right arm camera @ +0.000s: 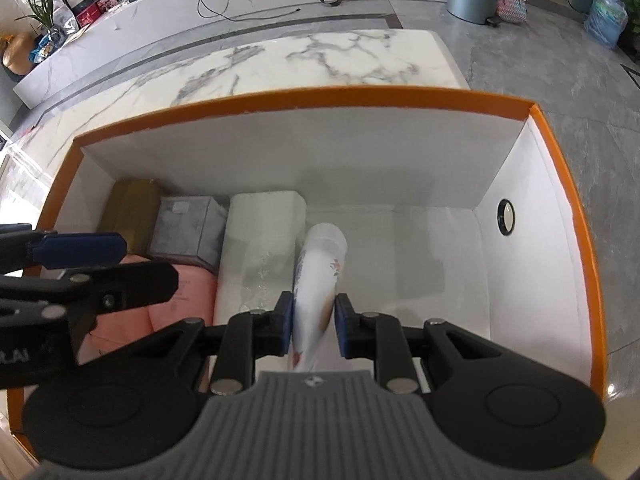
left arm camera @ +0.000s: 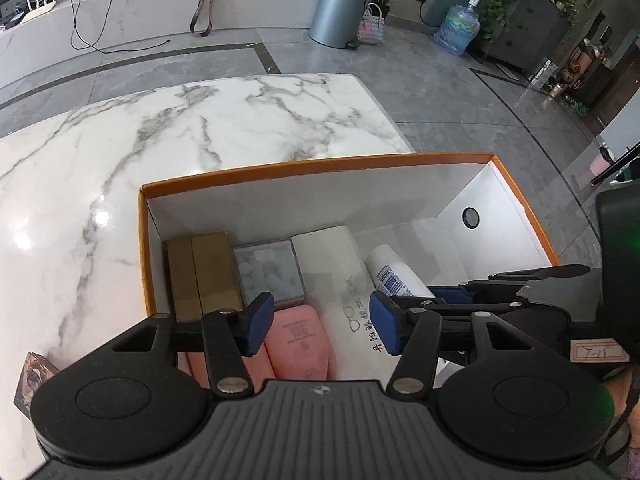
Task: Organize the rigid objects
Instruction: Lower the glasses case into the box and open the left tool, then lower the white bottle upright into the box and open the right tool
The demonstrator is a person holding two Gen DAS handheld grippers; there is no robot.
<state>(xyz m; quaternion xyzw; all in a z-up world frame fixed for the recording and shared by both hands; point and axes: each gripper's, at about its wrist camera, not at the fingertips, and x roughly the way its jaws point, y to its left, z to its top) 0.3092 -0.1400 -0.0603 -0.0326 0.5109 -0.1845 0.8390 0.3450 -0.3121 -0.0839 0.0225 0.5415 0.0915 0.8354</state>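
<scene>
Inside box (right arm camera: 304,98), right tongs (right arm camera: 312,330) around bottle (right arm camera: 318,280)

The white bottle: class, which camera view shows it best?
The right wrist view: the white bottle runs lengthwise between the right tool's pads. The left wrist view shows only its barcoded part behind that tool.

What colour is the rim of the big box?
Orange; the box rim shows best in the right wrist view.

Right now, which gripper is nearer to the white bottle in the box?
Right. The right gripper has the white bottle between its fingers, low in the orange box. The left gripper is open over the pink and white cases, beside the bottle.
</scene>
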